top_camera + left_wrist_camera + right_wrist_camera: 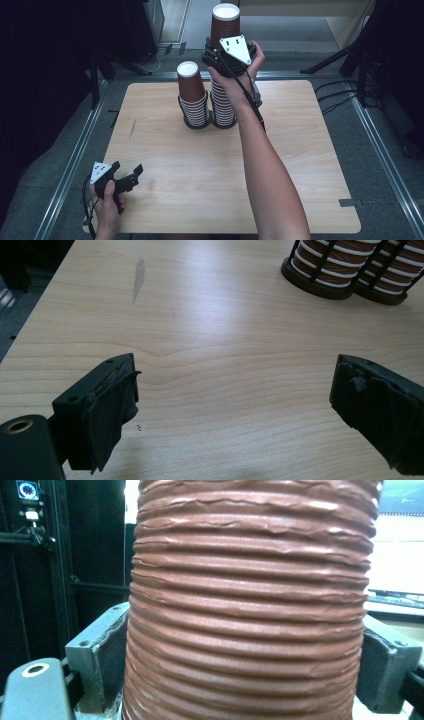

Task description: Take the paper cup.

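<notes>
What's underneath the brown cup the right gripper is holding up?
The brown cup in the right gripper sits above the taller cup stack. Hand and gripper cover the join, so whether it is lifted free cannot be seen.

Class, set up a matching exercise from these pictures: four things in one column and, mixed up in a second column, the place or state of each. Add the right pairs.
Things
1. left gripper
2. right gripper
3. shorter cup stack
4. table

Places or states
A. pale wood with rounded corners
B. stands in a black holder, left of the taller stack
C. raised, jaws closed on a ribbed brown cup
D. low near the table's front left corner, jaws open with nothing between them

Pairs: 1-D, 2-C, 3-B, 4-A
</notes>
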